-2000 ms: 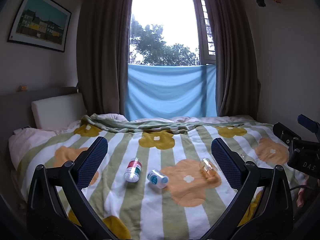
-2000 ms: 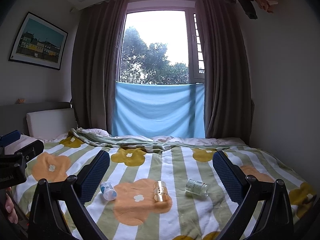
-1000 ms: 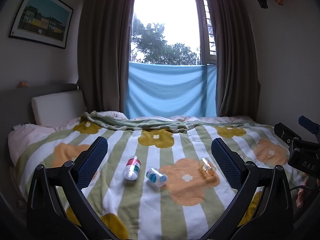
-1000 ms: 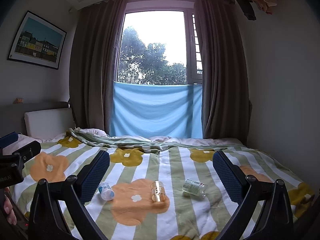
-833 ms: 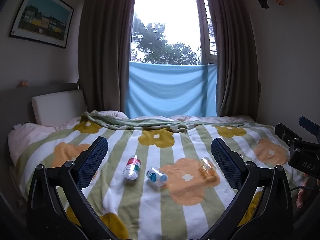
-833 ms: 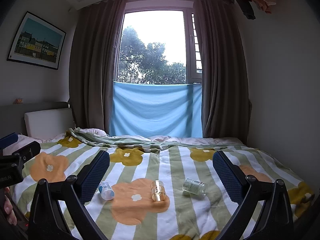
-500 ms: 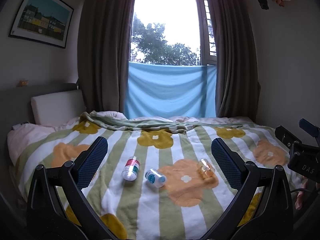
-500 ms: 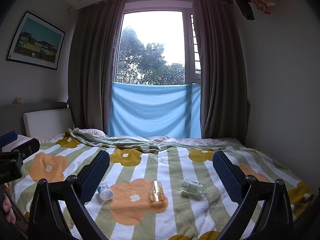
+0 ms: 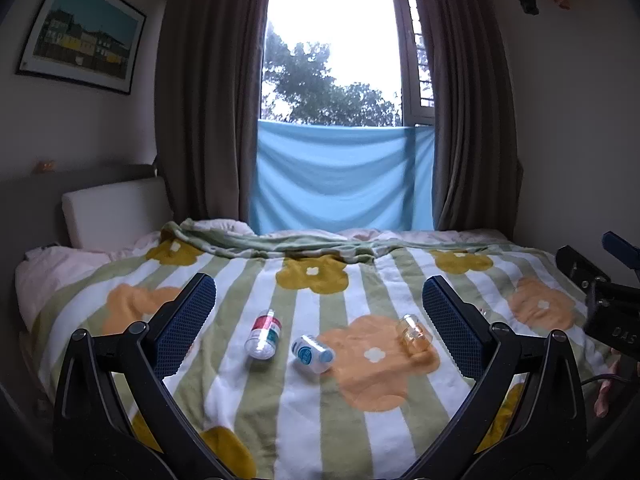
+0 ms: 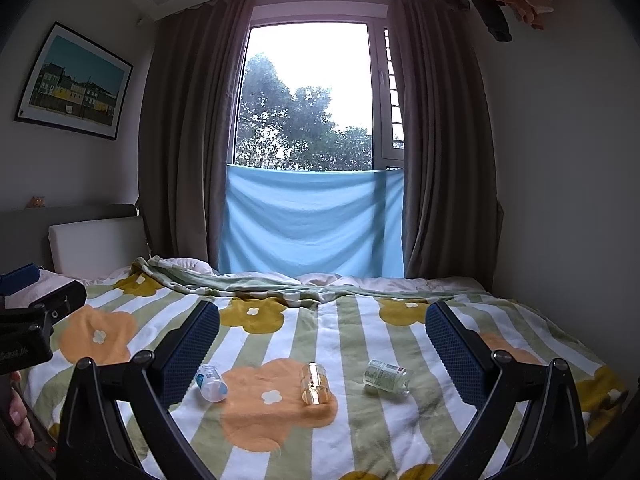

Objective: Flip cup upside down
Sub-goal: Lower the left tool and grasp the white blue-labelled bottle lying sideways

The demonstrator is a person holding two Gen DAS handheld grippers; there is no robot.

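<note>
Small cups lie on their sides on the striped flowered blanket (image 9: pixel 352 432). In the left wrist view a red-and-green labelled cup (image 9: pixel 263 334) and a blue labelled cup (image 9: pixel 312 354) lie near the middle, with an amber glass cup (image 9: pixel 414 330) to the right. The right wrist view shows the blue labelled cup (image 10: pixel 210 382), the amber glass cup (image 10: pixel 315 383) and a clear green-labelled cup (image 10: pixel 386 376). My left gripper (image 9: pixel 318 300) and right gripper (image 10: pixel 323 320) hover open above the bed's near side, well short of the cups, holding nothing.
The bed fills the room up to a window with brown curtains (image 9: pixel 200 100) and a blue cloth (image 9: pixel 340 180). A white pillow (image 9: pixel 116 212) leans at the headboard on the left. A hand (image 10: pixel 18 416) shows at the right wrist view's left edge.
Both views have drifted slightly, the cups sitting a touch lower and nearer in frame. The cups lie where they were and both grippers stay open.
</note>
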